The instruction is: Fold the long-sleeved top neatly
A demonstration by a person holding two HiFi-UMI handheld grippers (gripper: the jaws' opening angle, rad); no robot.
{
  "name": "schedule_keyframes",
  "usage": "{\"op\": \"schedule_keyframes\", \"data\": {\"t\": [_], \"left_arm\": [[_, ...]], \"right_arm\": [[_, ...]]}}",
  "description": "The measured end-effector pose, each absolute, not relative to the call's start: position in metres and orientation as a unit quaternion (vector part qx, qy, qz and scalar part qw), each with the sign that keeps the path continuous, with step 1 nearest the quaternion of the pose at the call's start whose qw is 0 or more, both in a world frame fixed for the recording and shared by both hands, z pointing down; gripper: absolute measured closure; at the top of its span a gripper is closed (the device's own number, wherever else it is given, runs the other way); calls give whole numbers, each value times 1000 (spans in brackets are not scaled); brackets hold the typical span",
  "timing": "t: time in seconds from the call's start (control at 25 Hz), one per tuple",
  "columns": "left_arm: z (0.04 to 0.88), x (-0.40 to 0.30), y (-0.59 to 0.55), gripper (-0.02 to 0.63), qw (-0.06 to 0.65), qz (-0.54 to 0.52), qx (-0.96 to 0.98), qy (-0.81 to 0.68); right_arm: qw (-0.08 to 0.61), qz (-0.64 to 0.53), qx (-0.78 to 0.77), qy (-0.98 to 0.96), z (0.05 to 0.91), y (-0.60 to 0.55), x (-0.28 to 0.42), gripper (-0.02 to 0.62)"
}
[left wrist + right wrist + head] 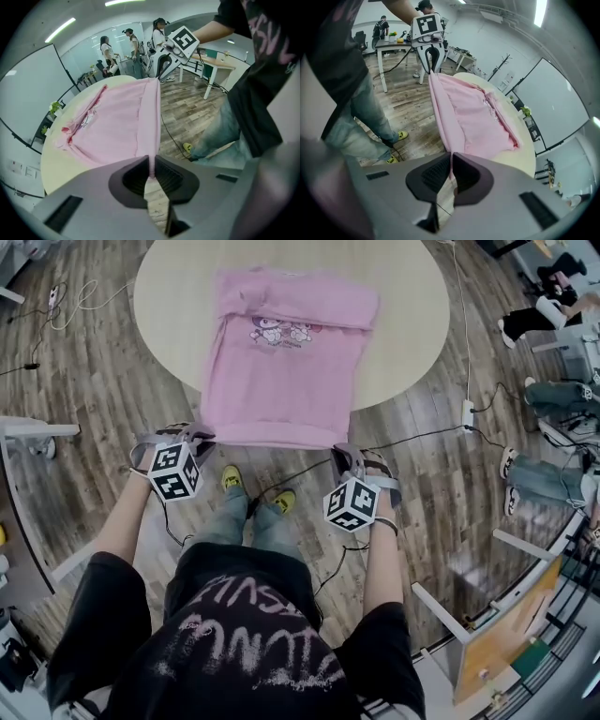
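While pink top lay w/ long axis near–far on round table, folded end far, hem past near edge | L gripper jaws clamped on hem's left corner | R gripper jaws clamped on right corner

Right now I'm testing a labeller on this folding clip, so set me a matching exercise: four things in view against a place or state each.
Things: 1 pink long-sleeved top; 2 round beige table; 3 left gripper; 4 pair of yellow shoes.
States: A on the wooden floor; B shut on the hem; C bearing the top; D hem drawn past the table edge.
Pairs: 1-D, 2-C, 3-B, 4-A.
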State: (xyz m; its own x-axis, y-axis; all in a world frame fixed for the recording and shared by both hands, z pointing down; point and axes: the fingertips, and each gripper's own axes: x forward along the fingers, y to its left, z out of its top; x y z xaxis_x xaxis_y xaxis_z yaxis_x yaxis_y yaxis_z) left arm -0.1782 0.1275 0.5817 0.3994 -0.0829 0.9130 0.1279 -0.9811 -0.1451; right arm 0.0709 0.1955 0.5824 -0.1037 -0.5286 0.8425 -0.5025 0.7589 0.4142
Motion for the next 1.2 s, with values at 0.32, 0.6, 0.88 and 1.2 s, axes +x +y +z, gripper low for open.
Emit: {"op": "schedule_keyframes", "data": {"t": [0.32,0.6,0.88,1.2], "left_arm": [[546,-177,145,558,61,-541,-839,-17],[549,-198,220,558,30,-554,-830,-53],[497,-196,218,558,16,-531,-845,-66],[447,-168,142,558,33,-501,-864,-42]], "right_arm": [[559,-1,343,-755,551,209,70,574],[535,64,252,-804,563,291,42,574],[480,104,229,-841,504,283,48,574],[463,110,224,-850,453,217,75,575]]}}
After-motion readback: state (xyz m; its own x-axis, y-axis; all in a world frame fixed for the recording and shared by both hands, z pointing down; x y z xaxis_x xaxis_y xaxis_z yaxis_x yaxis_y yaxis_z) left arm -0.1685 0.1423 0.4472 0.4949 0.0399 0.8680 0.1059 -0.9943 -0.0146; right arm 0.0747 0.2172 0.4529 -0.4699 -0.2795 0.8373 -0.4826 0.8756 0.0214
